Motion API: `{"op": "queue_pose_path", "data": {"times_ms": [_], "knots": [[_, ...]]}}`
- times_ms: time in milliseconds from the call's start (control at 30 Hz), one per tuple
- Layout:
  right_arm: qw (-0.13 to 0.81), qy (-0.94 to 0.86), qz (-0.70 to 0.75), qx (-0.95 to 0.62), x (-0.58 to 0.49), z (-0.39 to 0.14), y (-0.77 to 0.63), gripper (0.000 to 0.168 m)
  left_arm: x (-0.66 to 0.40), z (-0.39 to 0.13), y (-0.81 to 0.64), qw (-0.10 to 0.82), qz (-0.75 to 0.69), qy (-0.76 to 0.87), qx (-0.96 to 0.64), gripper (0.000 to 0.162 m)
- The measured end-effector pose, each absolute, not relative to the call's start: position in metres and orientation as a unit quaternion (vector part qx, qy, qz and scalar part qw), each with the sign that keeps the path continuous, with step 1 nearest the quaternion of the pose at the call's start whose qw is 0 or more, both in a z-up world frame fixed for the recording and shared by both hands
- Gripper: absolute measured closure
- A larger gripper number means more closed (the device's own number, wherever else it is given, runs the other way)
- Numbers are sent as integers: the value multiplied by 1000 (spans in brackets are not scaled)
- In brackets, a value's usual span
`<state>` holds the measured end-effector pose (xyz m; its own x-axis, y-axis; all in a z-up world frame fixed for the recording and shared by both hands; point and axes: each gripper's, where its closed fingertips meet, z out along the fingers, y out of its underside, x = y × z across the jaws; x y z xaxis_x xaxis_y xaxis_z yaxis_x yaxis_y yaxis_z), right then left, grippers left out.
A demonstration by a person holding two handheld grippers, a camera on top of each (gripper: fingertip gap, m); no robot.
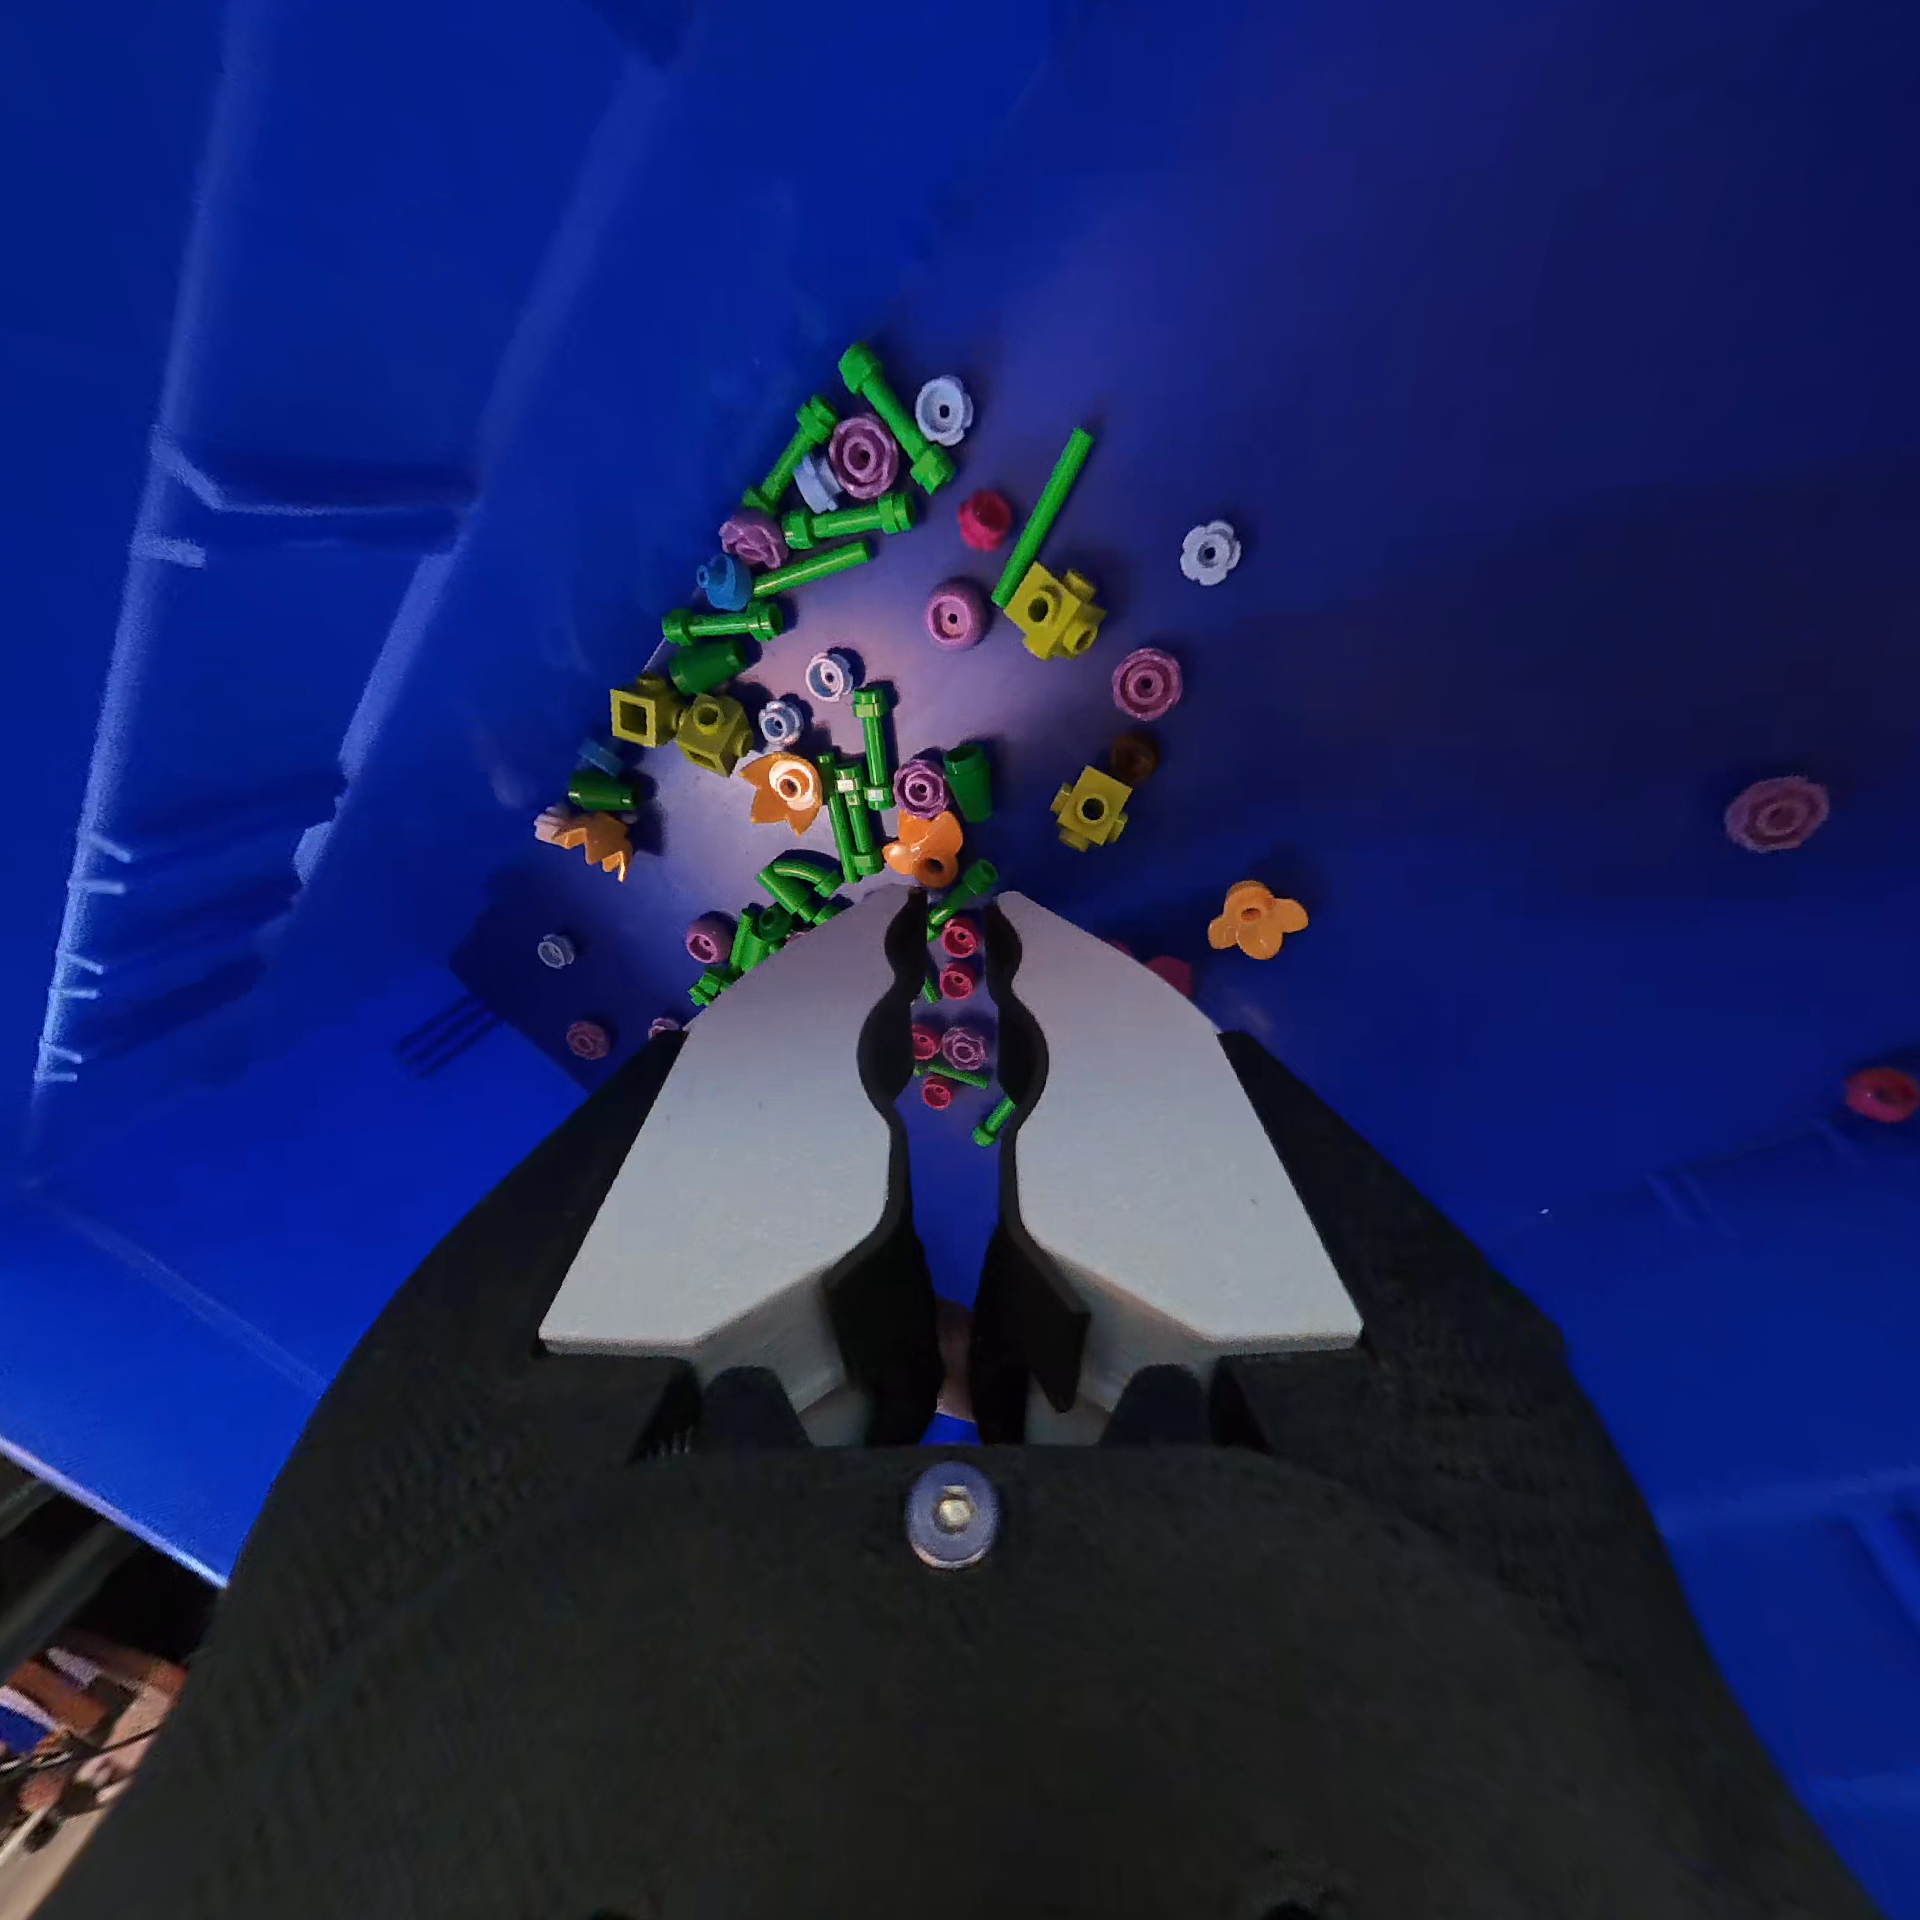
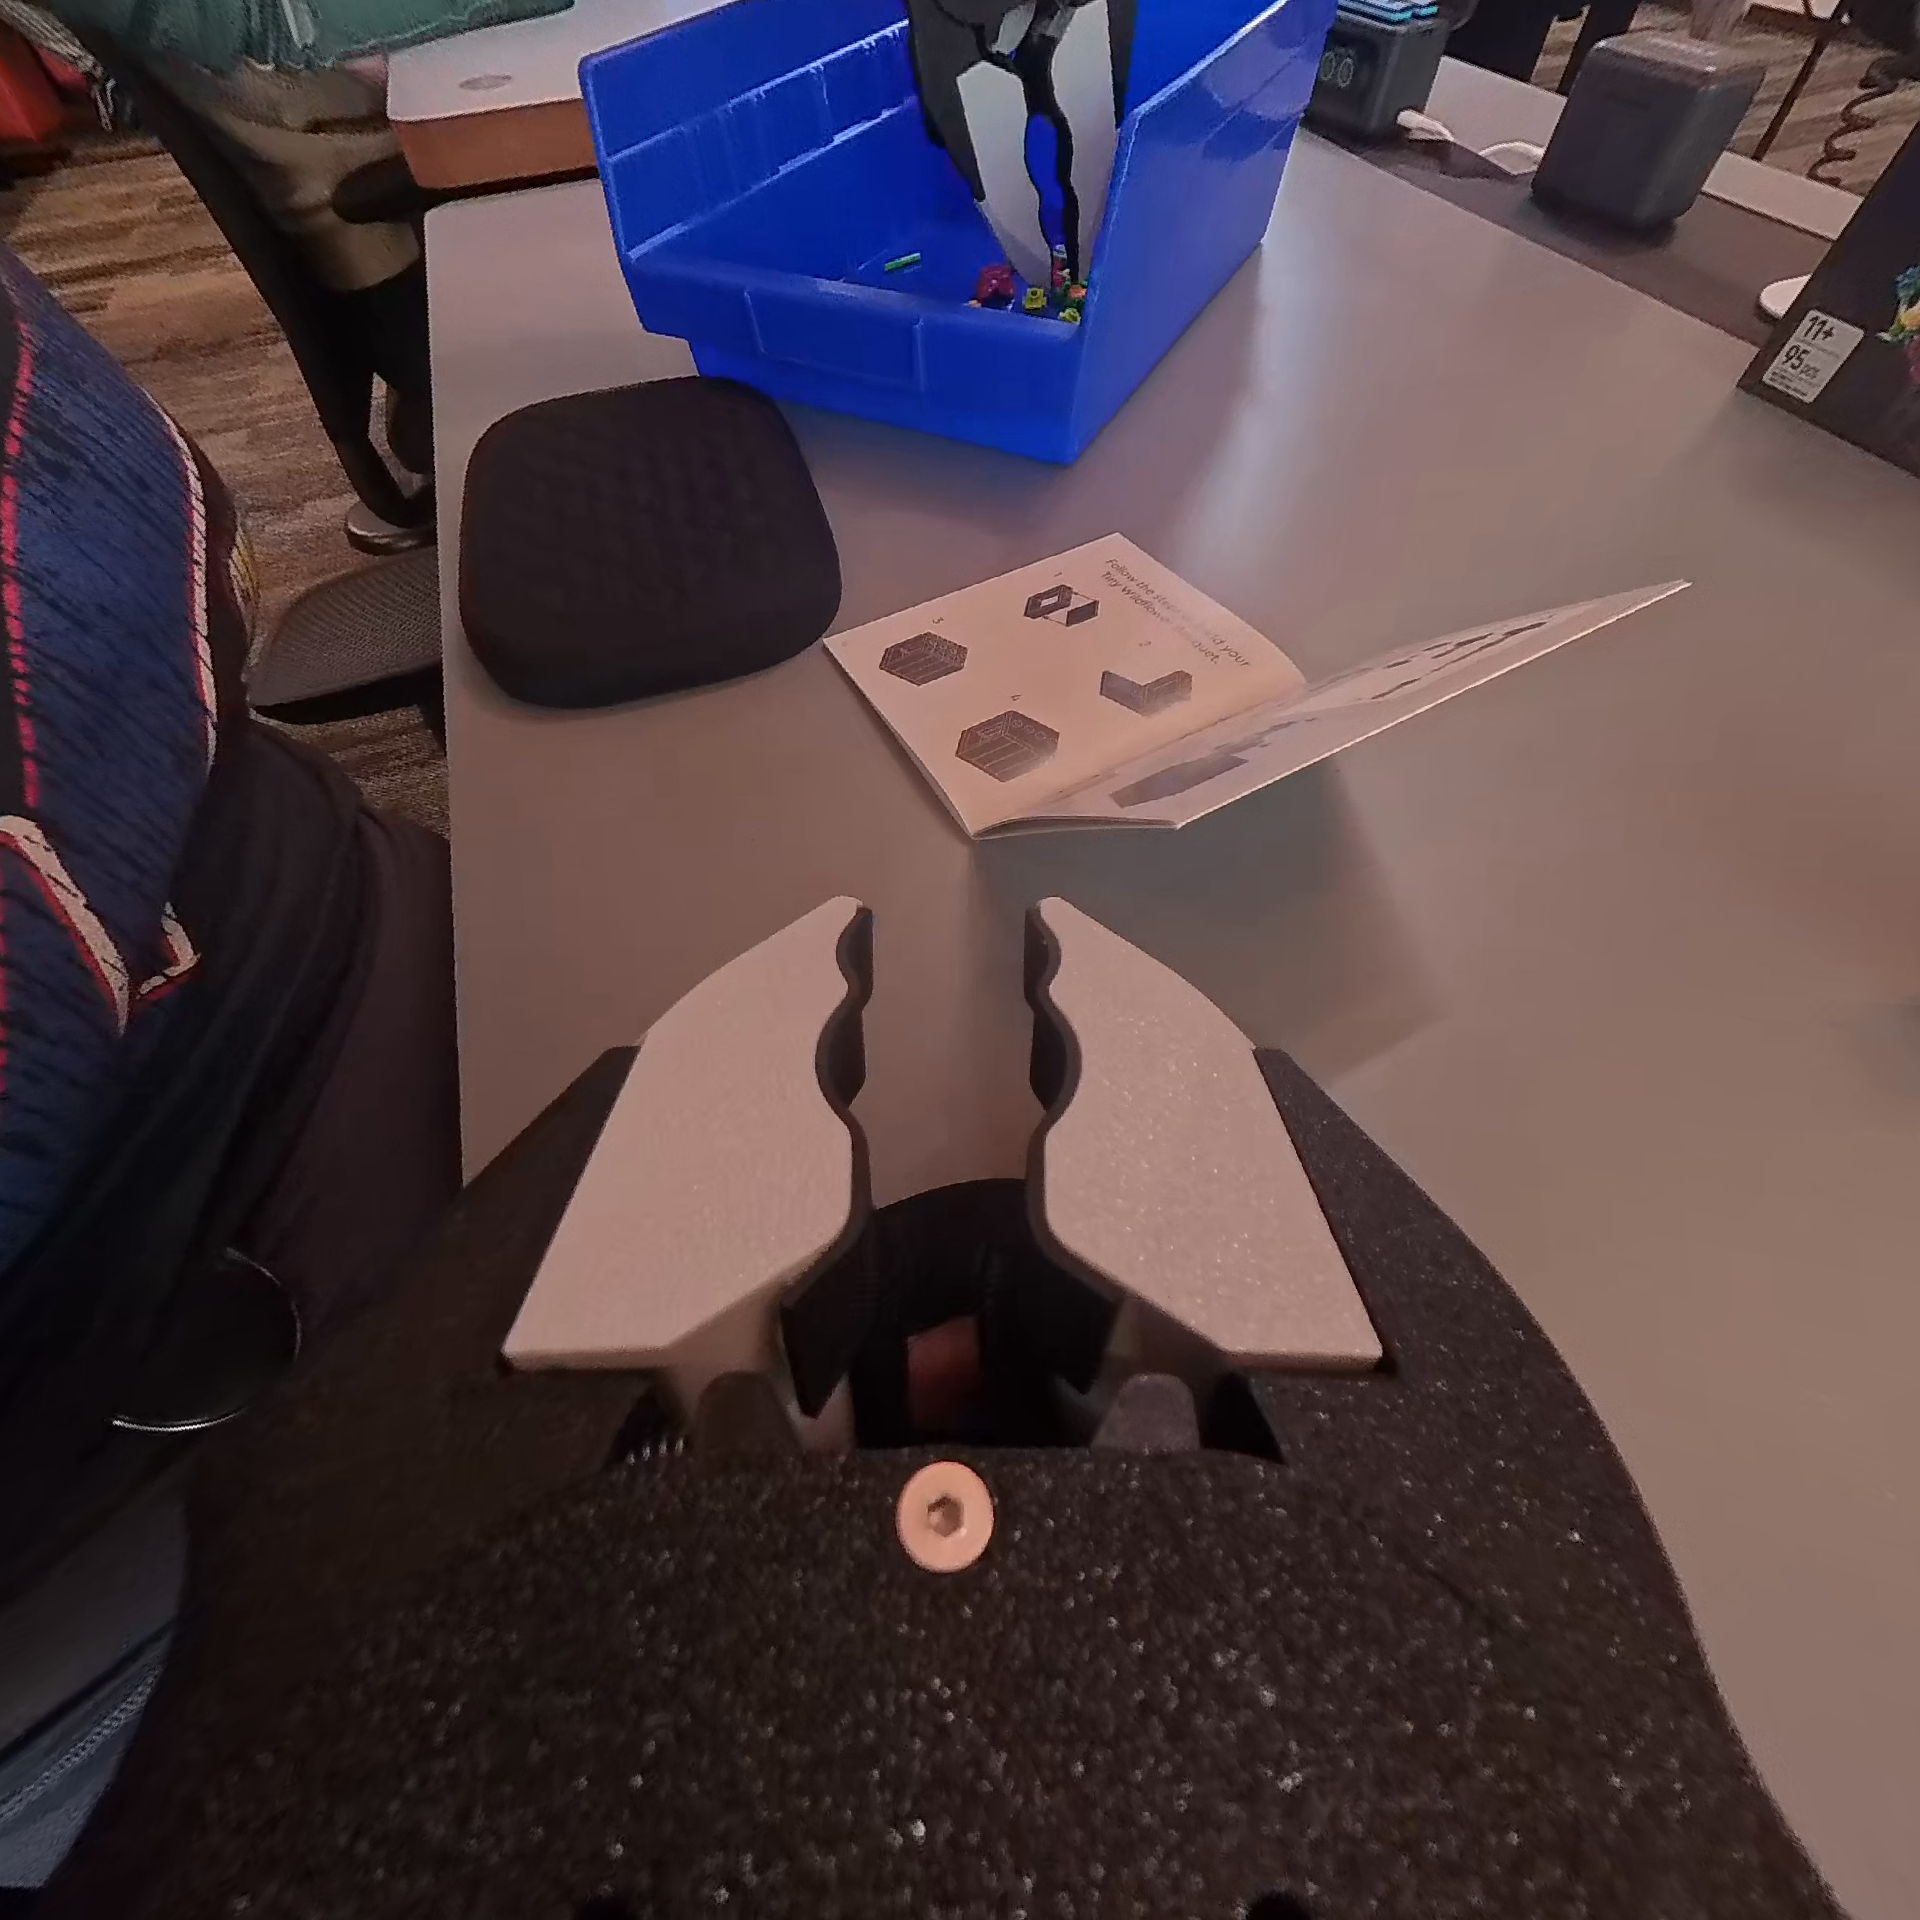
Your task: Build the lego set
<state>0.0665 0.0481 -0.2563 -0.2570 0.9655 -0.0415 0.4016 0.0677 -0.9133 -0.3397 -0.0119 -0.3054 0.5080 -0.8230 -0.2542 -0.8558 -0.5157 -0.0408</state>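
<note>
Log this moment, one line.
left tongs: open, inside blue bin over lego pieces | right tongs: open, empty, above table

The bin walls hem the left gripper, its narrowly parted tips right at the crowded brick pile; bare floor lies right of it. Bare table fronts the right gripper; the booklet and black pad lie beyond.

Grey table and what we see lying on it

At upper centre we find a blue bin; below it to the left a black pad, mid-frame an open booklet, and at the right edge a dark box.
</note>
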Motion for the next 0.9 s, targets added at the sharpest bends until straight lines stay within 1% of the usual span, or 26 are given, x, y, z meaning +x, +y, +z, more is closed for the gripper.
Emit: {"op": "queue_pose_path", "data": {"times_ms": [167, 333, 433, 500, 567, 700, 833, 900], "knots": [[317, -658, 441, -521, 66, -257, 48, 140, -339, -306, -13, 45, 111, 522, -844, 151], [319, -659, 439, -520, 66, -257, 48, 141, -336, -307, -18, 14, 101, 539, -836, 155], [319, -660, 438, -521, 66, -257, 48, 141, -338, -307, -19, 1, 111, 545, -831, 148], [319, -660, 438, -520, 66, -257, 48, 141, -337, -306, -22, -7, 104, 548, -830, 141], [320, -659, 440, -520, 66, -257, 48, 141, -332, -306, -26, -4, 83, 543, -835, 142], [314, -656, 443, -524, 66, -257, 49, 141, -333, -307, -22, 12, 88, 533, -842, 150], [316, -655, 443, -524, 66, -257, 49, 141, -333, -307, -21, 9, 78, 524, -848, 150], [315, -657, 440, -524, 66, -257, 48, 141, -332, -308, -23, 2, 62, 517, -854, 154]]}}
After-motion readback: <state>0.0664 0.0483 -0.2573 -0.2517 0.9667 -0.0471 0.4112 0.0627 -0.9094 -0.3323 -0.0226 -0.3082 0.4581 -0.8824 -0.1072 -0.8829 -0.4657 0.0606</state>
